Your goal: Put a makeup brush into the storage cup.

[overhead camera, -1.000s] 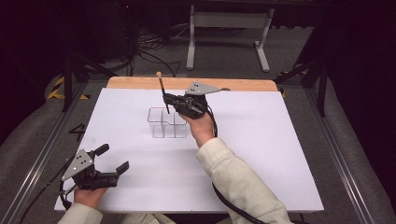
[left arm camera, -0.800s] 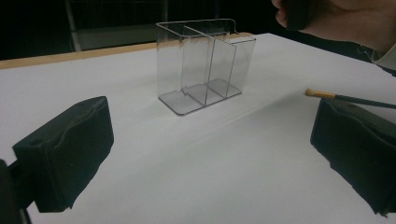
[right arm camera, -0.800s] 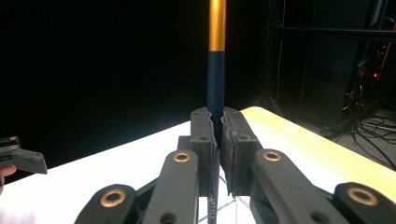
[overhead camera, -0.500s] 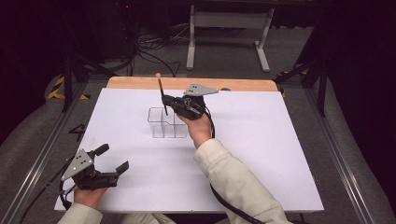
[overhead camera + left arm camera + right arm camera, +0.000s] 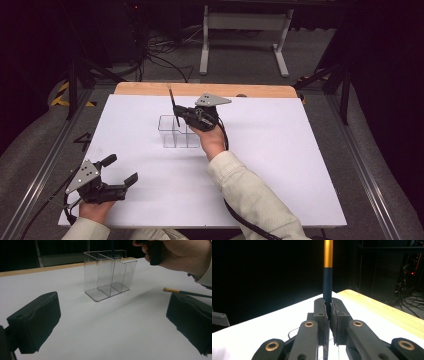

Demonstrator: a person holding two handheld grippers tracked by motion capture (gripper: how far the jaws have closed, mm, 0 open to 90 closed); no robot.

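Overhead, the right gripper (image 5: 184,116) clamps a dark pencil (image 5: 173,106) upright just above the clear divided organizer (image 5: 176,132), which sits below its jaws on the white surface (image 5: 280,150). The left gripper (image 5: 120,172) rests well apart, jaws spread and empty. From the left gripper view, the organizer (image 5: 110,275) stands ahead between its jaws. From the right gripper view, the pencil (image 5: 327,277) rises between pressed jaws. Compared with a second earlier, the pencil's place looks unchanged.
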